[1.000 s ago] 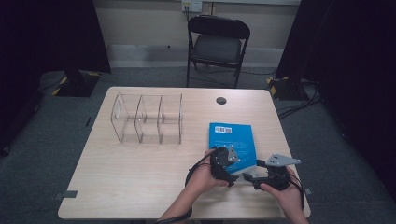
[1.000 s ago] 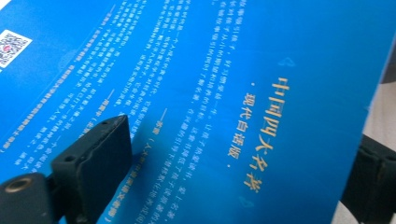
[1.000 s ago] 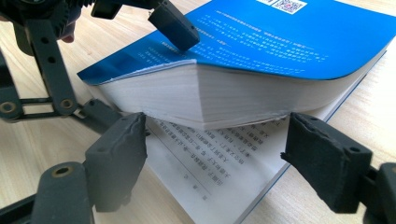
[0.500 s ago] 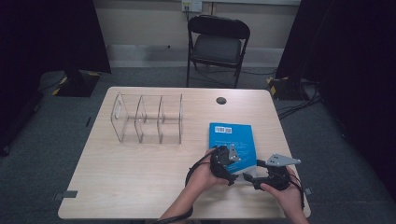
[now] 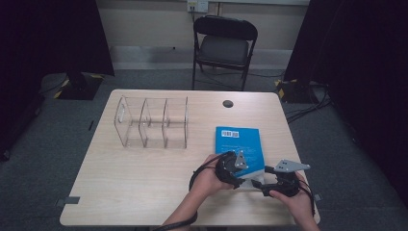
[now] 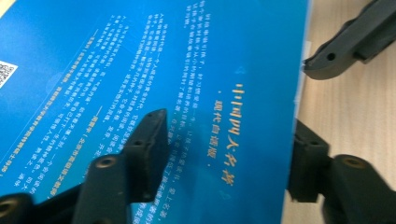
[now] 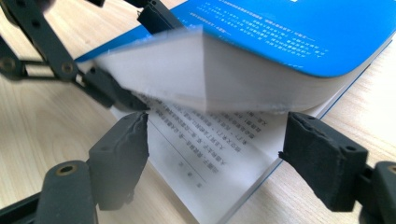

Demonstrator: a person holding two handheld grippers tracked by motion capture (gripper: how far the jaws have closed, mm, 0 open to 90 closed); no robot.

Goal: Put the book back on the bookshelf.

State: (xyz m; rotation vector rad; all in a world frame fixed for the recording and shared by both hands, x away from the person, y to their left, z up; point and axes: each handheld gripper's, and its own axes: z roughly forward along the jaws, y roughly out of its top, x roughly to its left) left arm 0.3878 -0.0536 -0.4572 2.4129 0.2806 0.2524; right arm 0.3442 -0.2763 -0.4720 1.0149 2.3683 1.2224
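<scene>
A blue book (image 5: 239,144) lies on the right half of the desk (image 5: 144,183), near the person's edge, with its barcode end pointing to the far side. The left claw (image 5: 236,169) sits on the near part of the book. In the left gripper view its jaws have just been closing, one over the blue cover and one beside the page edge, with the book (image 6: 154,70) between them; I cannot tell if the pads already press it. The right claw (image 5: 260,184) is at the near right corner of the book. In the right gripper view its jaws stand apart, and the lifted block of pages and one open printed page (image 7: 219,154) lie between them without touching the pads. A clear plastic organizer (image 5: 151,122) with three compartments stands far left of the book, well apart from it.
</scene>
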